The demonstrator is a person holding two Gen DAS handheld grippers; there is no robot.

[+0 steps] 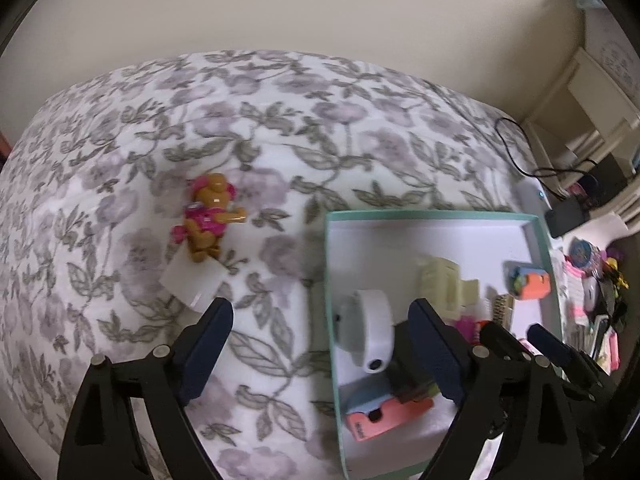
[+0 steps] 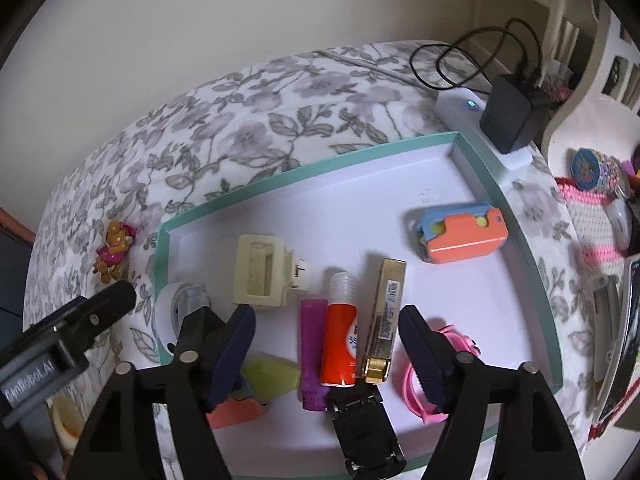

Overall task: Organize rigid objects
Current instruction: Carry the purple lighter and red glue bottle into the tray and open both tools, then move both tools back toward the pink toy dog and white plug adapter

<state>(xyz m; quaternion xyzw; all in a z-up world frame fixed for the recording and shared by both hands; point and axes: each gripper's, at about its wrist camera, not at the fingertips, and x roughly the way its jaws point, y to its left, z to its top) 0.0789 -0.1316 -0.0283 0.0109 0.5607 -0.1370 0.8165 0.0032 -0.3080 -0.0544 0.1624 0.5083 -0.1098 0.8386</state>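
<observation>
Floral-printed bedding in grey and mauve covers the bed (image 1: 280,128) that carries everything, with a plain cream wall behind it. Nearest to us in the right wrist view, our right claw (image 2: 326,344) stands wide open and empty over the near end of the shallow mint-green cardboard tray with a white floor (image 2: 440,184). Between its fingers lie a black hinged plastic clip (image 2: 368,432), a purple cylindrical tube (image 2: 312,356), an orange-and-white glue stick (image 2: 340,332) and a slim gold rectangular case (image 2: 384,320), side by side and touching. A pink plastic ring (image 2: 424,384) sits partly under the right finger, and a yellow-green faceted piece (image 2: 272,372) by the left one. Further in rest a cream plastic block with a rectangular recess (image 2: 260,276) and, well apart, an orange-and-blue boxy toy (image 2: 460,236).

Our left claw (image 1: 320,348) is likewise wide open, holding nothing, straddling the tray's left wall. A white-and-grey tape-like roll (image 1: 368,328) sits just inside that wall.

Beyond the left claw, outside the tray on the bedding, lies the small brown-and-pink toy dog figure (image 1: 212,216), beside a pale translucent card or lid (image 1: 192,284); we cannot tell which.

We judge most pieces are already gathered, and the step in hand is fetching the stray figure. That calls for swinging the left claw forward and leftward, lowering it over the figure and closing on its body, without snagging the soft cover
</observation>
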